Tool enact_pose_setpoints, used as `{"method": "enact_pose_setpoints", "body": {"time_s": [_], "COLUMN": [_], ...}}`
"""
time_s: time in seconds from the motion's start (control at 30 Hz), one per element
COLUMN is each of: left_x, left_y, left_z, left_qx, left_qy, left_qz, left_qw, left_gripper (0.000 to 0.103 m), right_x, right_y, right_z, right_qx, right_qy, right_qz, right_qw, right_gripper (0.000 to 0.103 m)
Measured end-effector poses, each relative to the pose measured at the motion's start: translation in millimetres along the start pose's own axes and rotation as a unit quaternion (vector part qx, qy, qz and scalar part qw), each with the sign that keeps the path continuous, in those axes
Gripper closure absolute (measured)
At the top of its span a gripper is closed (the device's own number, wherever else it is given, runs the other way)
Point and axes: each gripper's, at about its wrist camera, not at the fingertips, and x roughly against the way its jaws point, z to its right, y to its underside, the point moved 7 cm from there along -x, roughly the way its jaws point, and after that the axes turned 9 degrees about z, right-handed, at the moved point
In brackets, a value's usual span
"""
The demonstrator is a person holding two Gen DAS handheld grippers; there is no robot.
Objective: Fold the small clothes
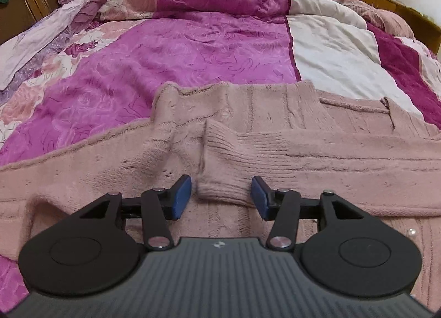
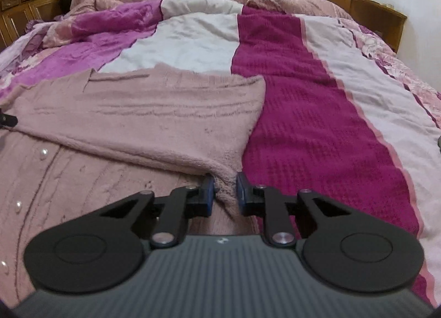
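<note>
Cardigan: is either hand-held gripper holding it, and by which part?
The right hand-held gripper pinches the cardigan at a bunched fold on its right edge. The left hand-held gripper is open, straddling the sleeve cuff without clamping it.

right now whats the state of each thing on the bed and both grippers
cardigan: spread on the bed, sleeve folded across its front
sleeve cuff: between the open jaws of the left gripper
right gripper: jaws pinching a cardigan edge
quilt: rumpled, under the cardigan
</note>
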Motion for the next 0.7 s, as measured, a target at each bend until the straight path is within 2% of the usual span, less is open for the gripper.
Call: {"method": "enact_pose_setpoints", "body": {"time_s": [0.23, 0.33, 0.37, 0.53, 0.7], "left_x": [18, 37, 43, 70, 94], "left_y": [-5, -8, -10, -17, -12], "left_z": [-9, -21, -26, -60, -104], "left_qx": [0.017, 0.031, 0.04, 0.086, 0.14], "left_qy": [0.0, -0.008, -0.011, -0.039, -0.073], "left_qz": [-0.001, 0.001, 0.0, -0.004, -0.008], "left_qw": [0.9999, 0.9995, 0.9991, 0.9955, 0.9874], "left_gripper": [0.044, 0.044, 0.044, 0.043, 0.043], "right_x": [9, 21, 25, 44, 53], "right_y": [-6, -15, -18, -35, -37], "right_z": [0, -3, -6, -27, -50], "right_qx": [-0.038, -0.06, -0.064, -0.063, -0.07], "right_qy": [-0.012, -0.015, -0.017, -0.04, -0.071], "right_qz": [-0.005, 0.011, 0.019, 0.049, 0.057], "right_qw": [0.999, 0.998, 0.998, 0.996, 0.993], "right_gripper": [0.075, 0.058, 0.056, 0.056, 0.055]}}
